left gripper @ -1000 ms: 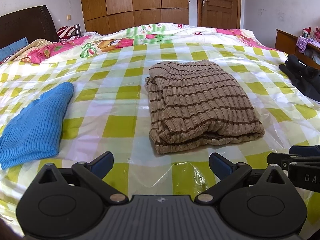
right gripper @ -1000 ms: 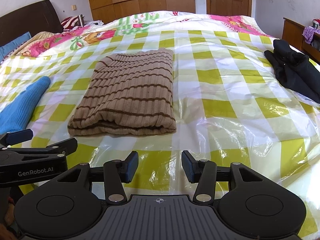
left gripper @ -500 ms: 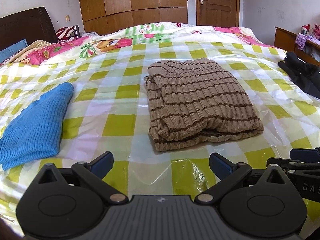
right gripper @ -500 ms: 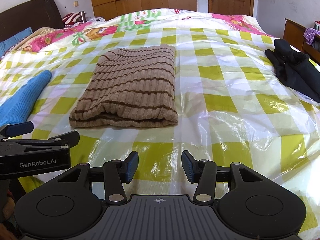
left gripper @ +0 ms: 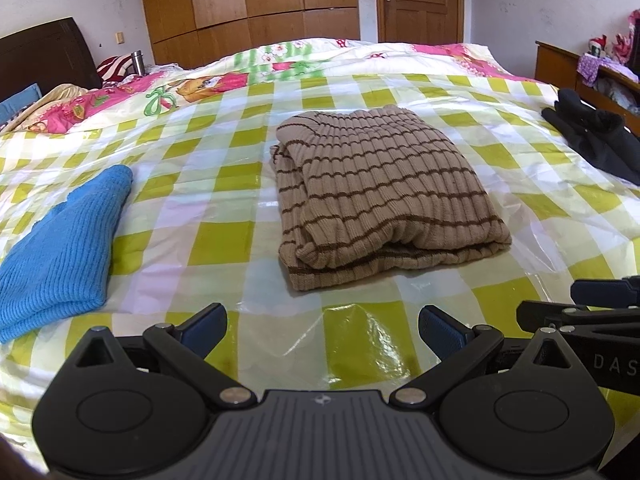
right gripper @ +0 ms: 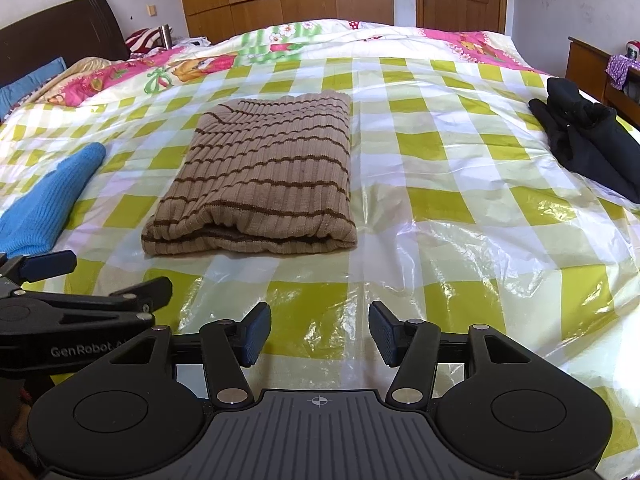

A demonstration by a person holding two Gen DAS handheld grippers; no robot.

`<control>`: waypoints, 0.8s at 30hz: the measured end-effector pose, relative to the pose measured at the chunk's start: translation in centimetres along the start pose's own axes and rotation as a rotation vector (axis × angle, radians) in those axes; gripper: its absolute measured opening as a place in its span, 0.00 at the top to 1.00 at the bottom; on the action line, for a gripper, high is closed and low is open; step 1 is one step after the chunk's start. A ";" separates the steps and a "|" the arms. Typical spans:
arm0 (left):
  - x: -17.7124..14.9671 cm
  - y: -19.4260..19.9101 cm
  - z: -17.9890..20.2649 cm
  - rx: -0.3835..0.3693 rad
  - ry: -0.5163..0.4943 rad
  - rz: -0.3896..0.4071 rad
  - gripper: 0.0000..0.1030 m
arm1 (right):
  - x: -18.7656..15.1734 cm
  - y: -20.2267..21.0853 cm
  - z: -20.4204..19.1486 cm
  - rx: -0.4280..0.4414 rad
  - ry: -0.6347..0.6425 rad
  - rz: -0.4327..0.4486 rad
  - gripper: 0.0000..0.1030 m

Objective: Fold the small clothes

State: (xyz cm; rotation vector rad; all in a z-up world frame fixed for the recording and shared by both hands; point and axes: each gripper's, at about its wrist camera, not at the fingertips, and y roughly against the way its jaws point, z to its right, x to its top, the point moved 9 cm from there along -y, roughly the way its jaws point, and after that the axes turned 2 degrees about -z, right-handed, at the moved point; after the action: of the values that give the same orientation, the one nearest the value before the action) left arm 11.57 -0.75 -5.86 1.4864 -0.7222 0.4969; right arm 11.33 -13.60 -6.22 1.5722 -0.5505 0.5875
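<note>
Both grippers hang above the near edge of the bed, side by side, neither touching cloth. The left gripper has its jaws wide apart with only the checked plastic cover between them. The right gripper is also parted with nothing between its jaws, which have just been opening further. The brown striped sweater lies folded at the middle of the bed, its rolled fold edge facing the near edge and its long axis running away toward the far edge. It sits straight ahead of the left gripper and ahead and to the left of the right gripper, so the left is the more squarely aligned; both are about equally short of it. It appears finished. The blue knit garment, also folded, lies toward the left edge, nearer the left gripper. The black garment lies bunched and unfolded toward the right edge, well apart from the sweater and nearer the right gripper. In my judgement it is the next item, calling for a reach rightward and forward.
</note>
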 end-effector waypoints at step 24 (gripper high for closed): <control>-0.4 -0.4 0.2 -0.004 -0.005 -0.029 0.00 | -0.7 -0.5 0.3 0.002 -0.021 -0.018 0.48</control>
State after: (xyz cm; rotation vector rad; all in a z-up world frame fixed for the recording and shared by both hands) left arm 11.52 -0.94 -6.49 1.4930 -0.7038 0.4695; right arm 11.15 -13.88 -7.05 1.5856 -0.5510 0.5588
